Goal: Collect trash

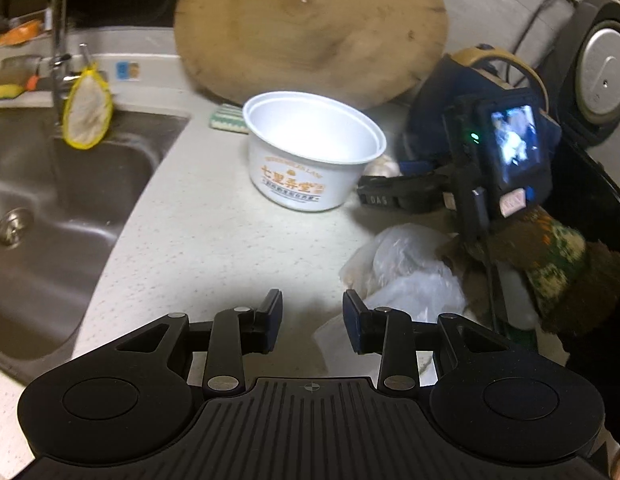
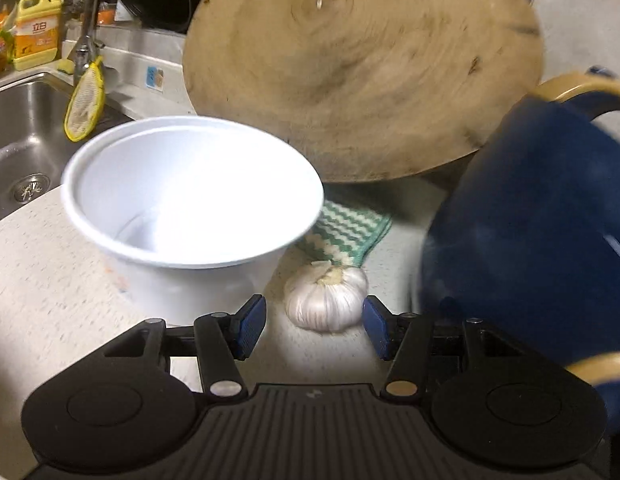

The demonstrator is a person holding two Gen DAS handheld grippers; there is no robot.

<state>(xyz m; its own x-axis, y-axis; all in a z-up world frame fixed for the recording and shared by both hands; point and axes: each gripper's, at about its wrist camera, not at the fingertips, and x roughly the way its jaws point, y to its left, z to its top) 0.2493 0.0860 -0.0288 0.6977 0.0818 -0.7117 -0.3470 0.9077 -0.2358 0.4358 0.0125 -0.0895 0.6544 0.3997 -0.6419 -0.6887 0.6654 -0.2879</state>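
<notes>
1. Take the white plastic instant-noodle bowl with orange print [image 1: 314, 152] as the landmark; it stands upright and looks empty on the pale speckled countertop [image 1: 213, 240], and I judge it one piece of the trash to collect. To its left the steel sink [image 1: 49, 208] drops away past a curved edge; a careless nudge from the right could slide the light bowl towards that basin.

2. Nearer the viewer than the bowl, the left gripper [image 1: 312, 322] hovers over bare counter, its jaws apart with nothing between them; the risk is only that it goes for the bowl while the other gripper does too, and the two knock together.

3. Right of that, and in front of the bowl, lies a crumpled clear plastic bag [image 1: 410, 272], likely more trash; thin film can slip out of the pads or be only half caught.

4. Just right of the bowl, the right gripper [image 2: 314, 330] also stands open and empty; a white garlic bulb [image 2: 328, 298] sits just ahead of its gap, so closing here might take food, not rubbish.

5. Further right looms a dark blue pot with a tan handle [image 2: 542, 208], close to the right gripper; a wide swing could strike it.

6. Behind the bowl, a round wooden chopping board [image 2: 362, 68] leans upright over a green-and-white cloth [image 2: 352, 232]; a bump might tip it forward.
</notes>
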